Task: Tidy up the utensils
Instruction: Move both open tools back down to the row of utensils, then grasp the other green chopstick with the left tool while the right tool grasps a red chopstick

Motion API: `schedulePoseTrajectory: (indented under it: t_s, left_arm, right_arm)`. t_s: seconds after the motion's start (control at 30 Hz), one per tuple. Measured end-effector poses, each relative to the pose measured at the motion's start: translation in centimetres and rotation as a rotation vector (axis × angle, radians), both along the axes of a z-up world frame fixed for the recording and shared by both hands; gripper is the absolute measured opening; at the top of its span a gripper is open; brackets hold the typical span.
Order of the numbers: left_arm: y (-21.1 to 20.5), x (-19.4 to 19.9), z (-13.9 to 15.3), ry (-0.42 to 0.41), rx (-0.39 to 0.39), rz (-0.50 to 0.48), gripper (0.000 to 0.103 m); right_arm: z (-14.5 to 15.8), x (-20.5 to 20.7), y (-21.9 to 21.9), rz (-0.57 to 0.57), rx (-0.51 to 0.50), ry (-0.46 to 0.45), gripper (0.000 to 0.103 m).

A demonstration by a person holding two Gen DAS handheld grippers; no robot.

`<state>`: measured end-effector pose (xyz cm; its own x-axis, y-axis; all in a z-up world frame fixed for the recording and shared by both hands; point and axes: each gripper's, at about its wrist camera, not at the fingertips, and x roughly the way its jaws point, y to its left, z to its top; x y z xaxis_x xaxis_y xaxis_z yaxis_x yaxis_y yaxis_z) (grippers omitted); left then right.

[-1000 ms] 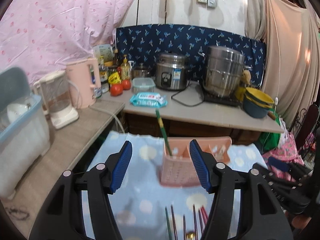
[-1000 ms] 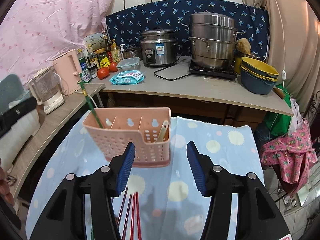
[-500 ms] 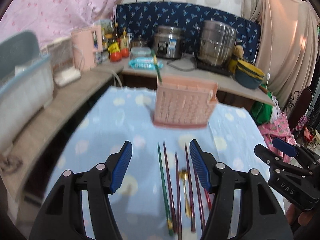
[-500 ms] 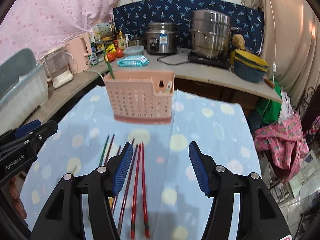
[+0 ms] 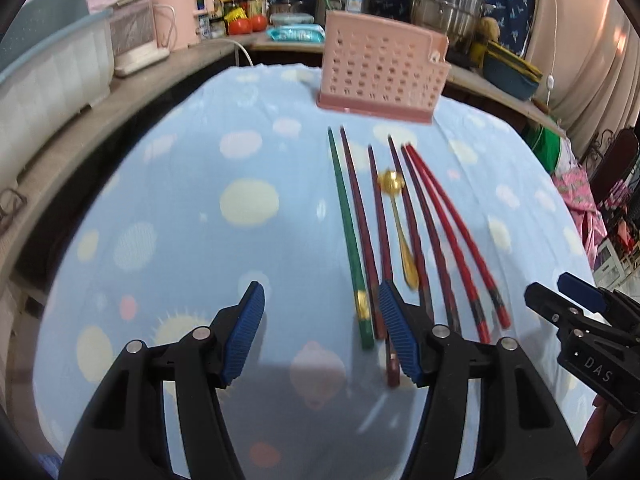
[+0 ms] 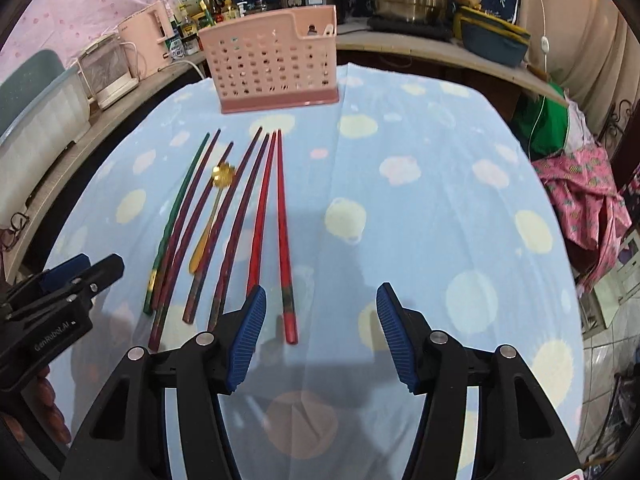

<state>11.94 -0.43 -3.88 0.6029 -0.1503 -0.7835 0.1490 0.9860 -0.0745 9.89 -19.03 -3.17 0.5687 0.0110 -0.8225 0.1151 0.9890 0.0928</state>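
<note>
Both tongs, left (image 5: 320,336) and right (image 6: 318,334), are spread and empty over the near ends of the chopsticks (image 6: 256,216), which lie fanned with a spoon (image 5: 400,220) on the tabletop (image 6: 420,220), near side of the basket (image 6: 272,68). The right jaws are closing. Risk: tightly packed sticks, so a pinch may take two or roll neighbours.

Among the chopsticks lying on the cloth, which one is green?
The green chopstick is the outermost of the row, on the side of the left gripper. It has a gold band near its thick end; all others are red or dark red.
</note>
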Motion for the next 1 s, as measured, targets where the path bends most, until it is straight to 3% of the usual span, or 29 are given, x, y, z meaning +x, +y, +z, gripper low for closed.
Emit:
schedulePoseTrajectory:
  t_s: [0.47, 0.67, 0.83, 0.9, 1.0]
  left_arm:
    - [-0.8, -0.4, -2.1, 0.025, 0.000, -0.039, 0.054]
    - [-1.1, -0.3, -2.9, 0.039, 0.001, -0.043, 0.045]
    - [-0.8, -0.2, -3.0, 0.038, -0.014, -0.050, 0.033]
    - [-0.9, -0.2, -3.2, 0.038, -0.002, -0.057, 0.023]
    - [-0.9, -0.3, -3.3, 0.029, 0.011, -0.062, 0.019]
  right_arm:
    - [-2.9, 1.1, 1.2, 0.029, 0.008, 0.059, 0.020]
    - [-3.1, 1.1, 1.2, 0.033, 0.005, 0.061, 0.017]
    - [-3.2, 1.0, 1.3, 0.037, -0.001, 0.057, 0.016]
    - [-3.3, 0.9, 1.4, 0.039, -0.005, 0.054, 0.016]
    - [-3.3, 0.8, 1.4, 0.042, -0.010, 0.051, 0.015]
